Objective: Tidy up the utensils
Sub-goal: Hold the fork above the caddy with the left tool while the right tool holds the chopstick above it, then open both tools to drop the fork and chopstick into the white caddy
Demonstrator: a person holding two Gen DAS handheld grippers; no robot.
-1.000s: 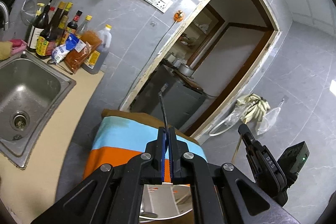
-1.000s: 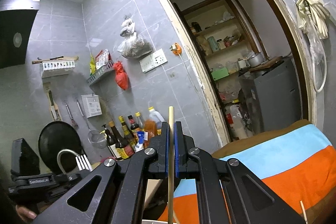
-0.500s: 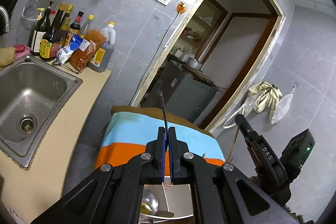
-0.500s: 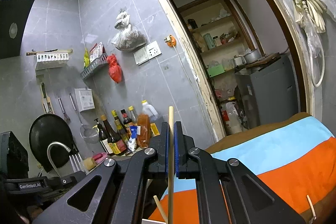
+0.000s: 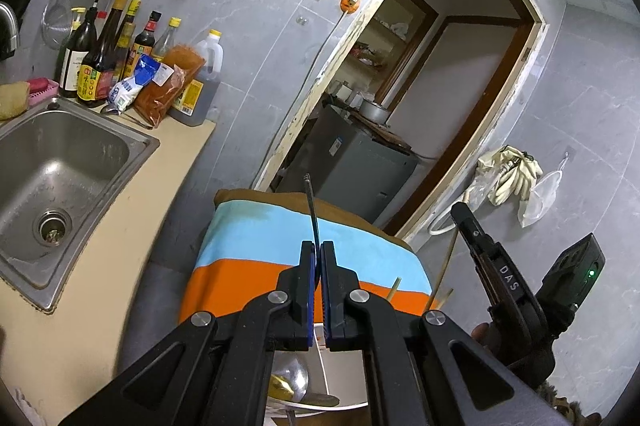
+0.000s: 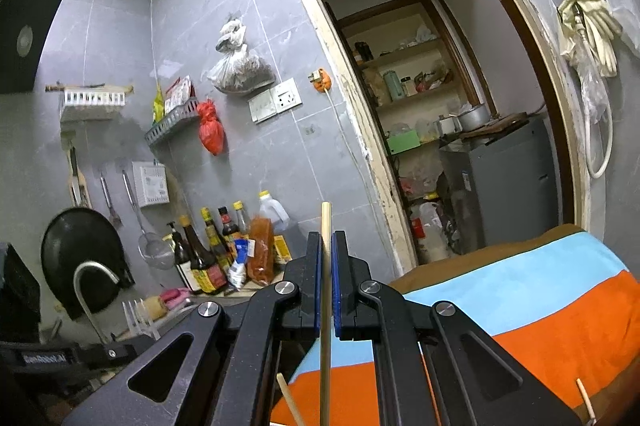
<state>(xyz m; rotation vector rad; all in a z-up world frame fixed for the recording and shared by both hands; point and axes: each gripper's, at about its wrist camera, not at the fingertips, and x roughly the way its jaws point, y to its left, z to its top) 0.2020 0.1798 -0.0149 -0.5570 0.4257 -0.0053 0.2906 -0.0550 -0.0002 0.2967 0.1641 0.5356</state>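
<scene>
My left gripper (image 5: 318,250) is shut on a thin dark utensil handle (image 5: 311,204) that sticks up past the fingertips. Below it a white holder (image 5: 344,374) shows a metal spoon (image 5: 294,380). My right gripper (image 6: 327,240) is shut on a wooden chopstick (image 6: 326,222) held upright. The right gripper also shows at the right of the left wrist view (image 5: 492,266), with the chopstick running down from it. Loose chopsticks (image 6: 290,400) lie on the striped cloth (image 6: 540,306).
A steel sink (image 5: 52,166) is set in the beige counter (image 5: 100,286) at the left. Sauce bottles (image 5: 116,54) and packets stand against the tiled wall. An open doorway (image 6: 440,126) leads to a pantry with a grey cabinet (image 5: 352,162).
Both grippers have sunk a little and tilted down over the cloth; more of the white holder and spoon shows under the left one. Both stay shut on their utensils.
</scene>
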